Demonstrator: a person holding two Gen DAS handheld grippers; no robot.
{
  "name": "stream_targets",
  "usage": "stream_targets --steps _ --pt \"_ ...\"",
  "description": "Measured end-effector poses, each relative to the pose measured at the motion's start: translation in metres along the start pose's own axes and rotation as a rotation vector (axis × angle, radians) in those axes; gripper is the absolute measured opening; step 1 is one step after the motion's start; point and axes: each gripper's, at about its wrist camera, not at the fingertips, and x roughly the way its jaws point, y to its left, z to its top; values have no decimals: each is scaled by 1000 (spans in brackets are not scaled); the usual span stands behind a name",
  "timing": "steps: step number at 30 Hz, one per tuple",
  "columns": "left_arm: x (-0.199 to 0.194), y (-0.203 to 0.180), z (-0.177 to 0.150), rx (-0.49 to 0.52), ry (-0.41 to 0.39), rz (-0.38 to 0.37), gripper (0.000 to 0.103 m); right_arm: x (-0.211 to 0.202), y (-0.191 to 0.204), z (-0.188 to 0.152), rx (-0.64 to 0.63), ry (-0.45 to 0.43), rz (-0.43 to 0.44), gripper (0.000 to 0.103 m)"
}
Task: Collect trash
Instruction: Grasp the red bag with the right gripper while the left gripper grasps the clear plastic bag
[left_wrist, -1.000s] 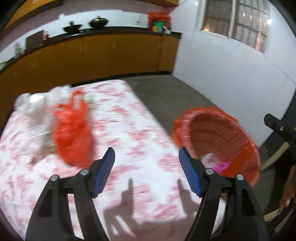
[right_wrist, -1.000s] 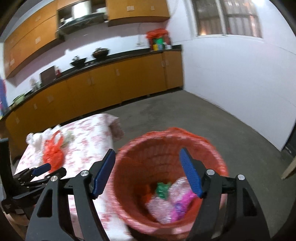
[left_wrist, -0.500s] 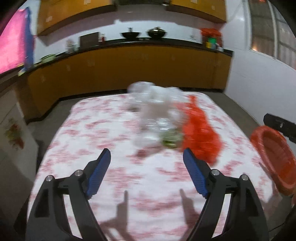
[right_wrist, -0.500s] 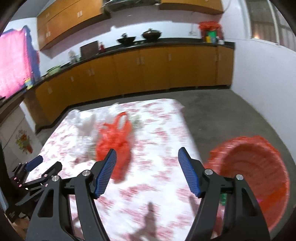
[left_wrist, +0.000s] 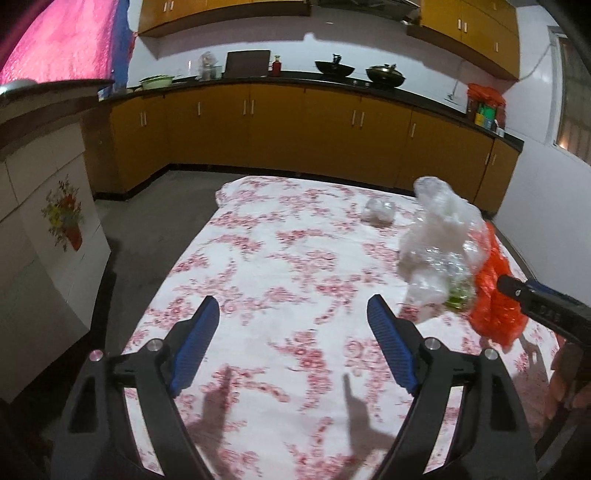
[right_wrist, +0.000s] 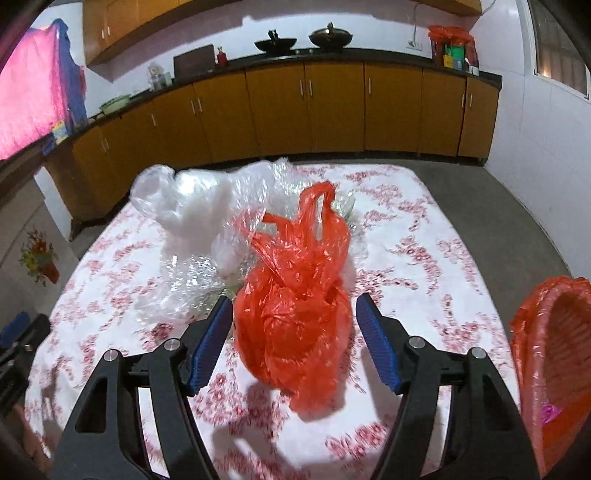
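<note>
Right hand-held gripper (right_wrist: 294, 341) spread around red bag (right_wrist: 295, 314); floral tablecloth (right_wrist: 424, 236), kitchen cabinets (right_wrist: 332, 110).

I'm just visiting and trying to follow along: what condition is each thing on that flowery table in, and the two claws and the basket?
Red plastic bag: crumpled, on the table, between the open right jaws, not gripped.
Clear plastic wrap: crumpled heap beside the red bag.
Small clear bag: lying apart, farther back.
Red basket: open, some trash inside.
Left gripper: open, empty; its jaws have just been opening.
Right gripper: open.
</note>
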Motion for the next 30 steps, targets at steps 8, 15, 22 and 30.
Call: stream_targets --steps 8,15,22,30 --pt "10 10 -2 -13 19 -4 81 21 1 -7 -15 54 -29 65" --pt "12 4 0 -16 22 -39 81 16 -7 -13 -11 60 -4 39" --pt "11 -19 12 5 14 -118 81 0 -20 -15 7 27 -20 30" --pt "26 -72 48 8 5 -277 81 -29 -48 -19 51 -28 -67 29"
